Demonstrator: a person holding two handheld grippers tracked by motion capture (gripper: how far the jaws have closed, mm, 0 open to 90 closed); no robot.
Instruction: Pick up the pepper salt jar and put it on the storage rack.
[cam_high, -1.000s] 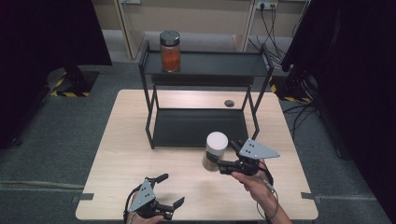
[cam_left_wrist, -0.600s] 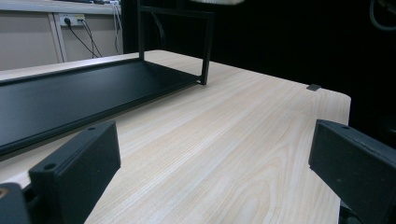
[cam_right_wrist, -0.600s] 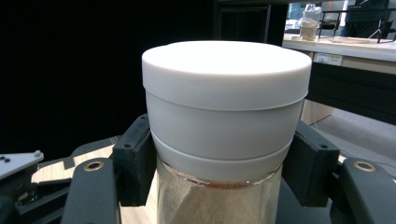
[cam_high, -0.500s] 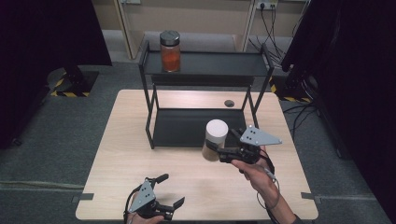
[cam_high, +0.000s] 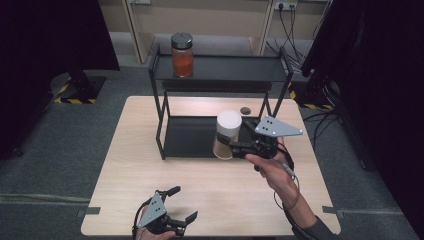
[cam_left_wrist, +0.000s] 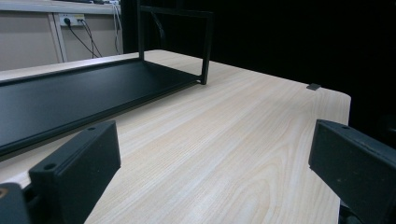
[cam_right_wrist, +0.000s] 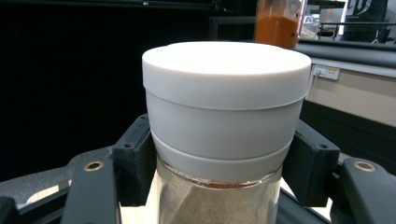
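A glass jar with a white lid (cam_high: 228, 131) hangs in the air in front of the black rack's lower shelf (cam_high: 189, 138). My right gripper (cam_high: 226, 146) is shut on it just below the lid, holding it upright. In the right gripper view the jar (cam_right_wrist: 224, 107) stands between the two pads (cam_right_wrist: 136, 163), with pale powder inside the glass. My left gripper (cam_high: 184, 204) rests low over the table's front edge, open, with nothing between its jaws. In the left gripper view the left gripper (cam_left_wrist: 215, 177) has bare wood between its jaws.
A jar of orange contents (cam_high: 182, 55) stands at the left of the rack's top shelf (cam_high: 225, 75); it is in the right gripper view too (cam_right_wrist: 279, 23). A small dark disc (cam_high: 245, 110) lies on the table (cam_high: 210, 185) behind the rack. Black curtains flank the table.
My right gripper has risen with the white-lidded jar and moved slightly toward the rack. The left gripper has stayed where it was.
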